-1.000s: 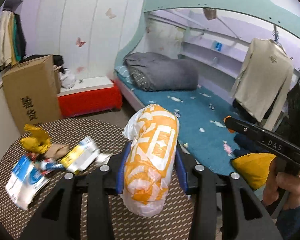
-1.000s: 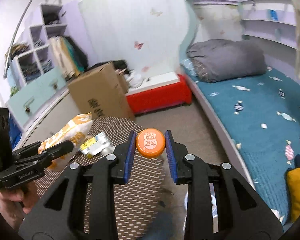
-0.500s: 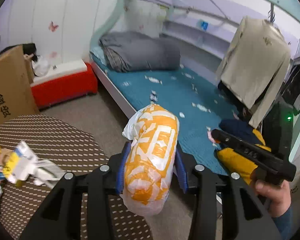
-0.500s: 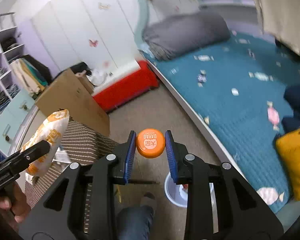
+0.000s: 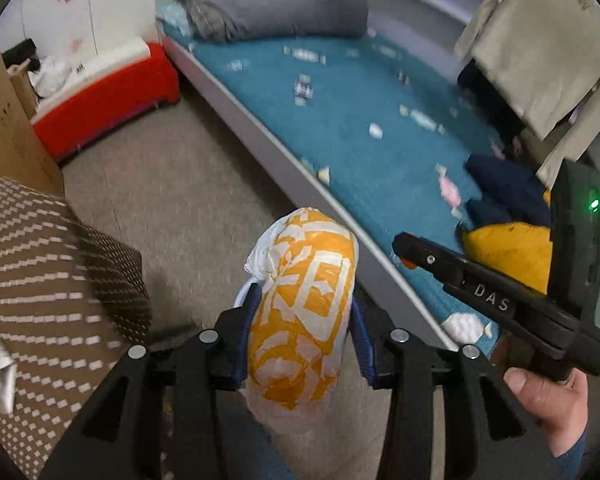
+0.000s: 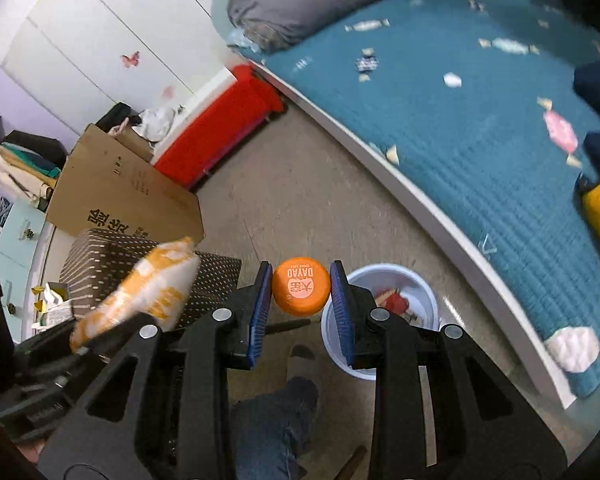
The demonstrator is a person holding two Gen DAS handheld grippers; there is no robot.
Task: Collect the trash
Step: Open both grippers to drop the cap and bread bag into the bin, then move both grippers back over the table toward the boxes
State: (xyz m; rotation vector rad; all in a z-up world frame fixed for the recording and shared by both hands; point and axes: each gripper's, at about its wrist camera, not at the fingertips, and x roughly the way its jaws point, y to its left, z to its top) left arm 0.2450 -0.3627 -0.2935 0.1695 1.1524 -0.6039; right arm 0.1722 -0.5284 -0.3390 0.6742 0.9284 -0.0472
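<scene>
My left gripper (image 5: 300,320) is shut on an orange and white plastic bag (image 5: 300,312), held in the air over the floor beside the round table (image 5: 40,280). The bag also shows in the right wrist view (image 6: 140,292). My right gripper (image 6: 300,300) is shut on a bottle with an orange cap (image 6: 300,285), held above the floor just left of a white trash bin (image 6: 396,304) that holds some scraps. The right gripper shows in the left wrist view (image 5: 404,244), to the right of the bag.
A bed with a teal cover (image 6: 480,120) runs along the right. A red bench (image 6: 220,128) and a cardboard box (image 6: 116,196) stand by the wall. Wrappers (image 6: 52,300) lie on the table. My leg (image 6: 276,420) is below the grippers.
Both grippers have swung away from the table and tilted down toward the floor. The white bin has come closer under the right gripper. Both holds are unchanged.
</scene>
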